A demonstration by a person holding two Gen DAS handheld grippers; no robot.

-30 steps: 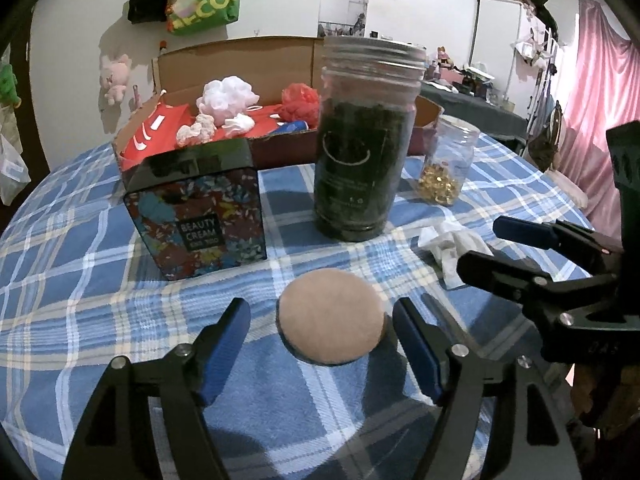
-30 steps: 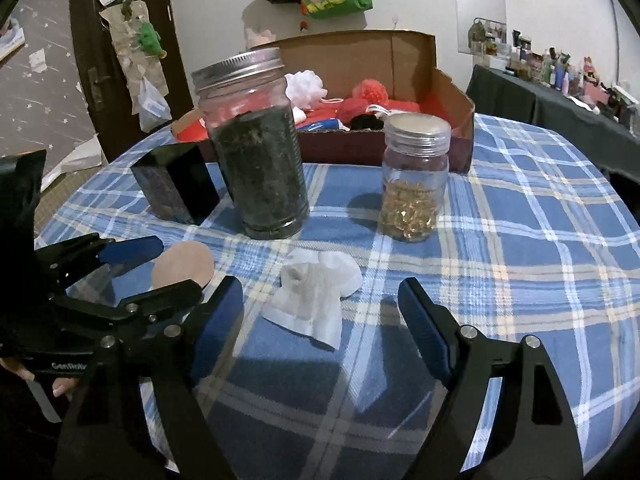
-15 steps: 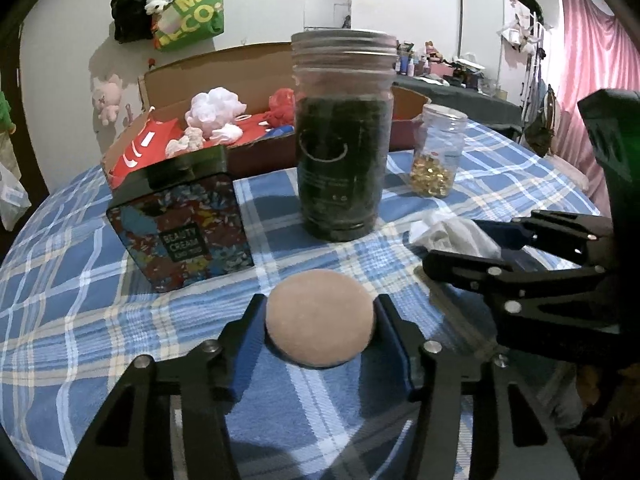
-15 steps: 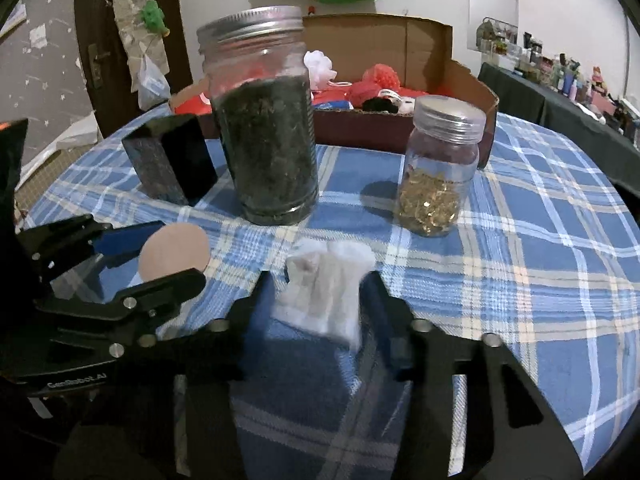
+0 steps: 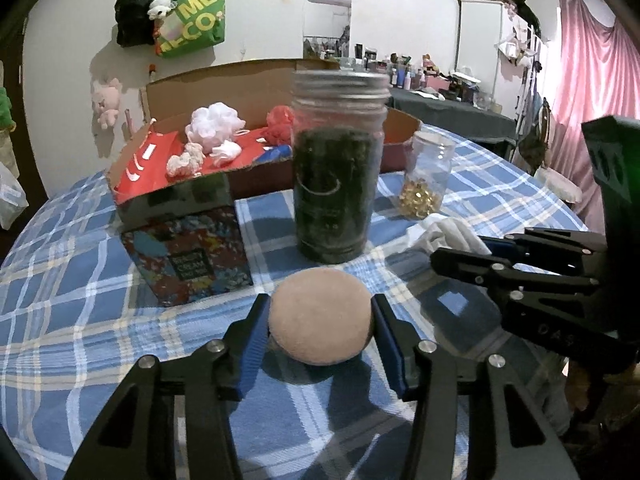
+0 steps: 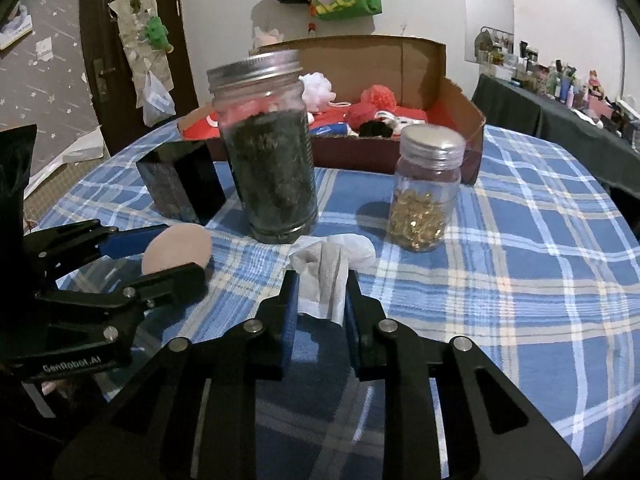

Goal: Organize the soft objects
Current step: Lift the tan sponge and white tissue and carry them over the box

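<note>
My left gripper is shut on a round beige powder puff and holds it just above the blue plaid tablecloth. The puff also shows in the right wrist view. My right gripper is shut on a crumpled white cloth, lifted a little off the table. The cloth also shows in the left wrist view. An open cardboard box at the back holds white and red puffs.
A tall jar of dark leaves stands just beyond the puff. A small jar of gold beads stands to its right. A dark patterned cream box stands left of the tall jar, in front of the cardboard box.
Both grippers have closed: the left on the beige puff, the right on the white cloth. Both objects have risen slightly off the table.
</note>
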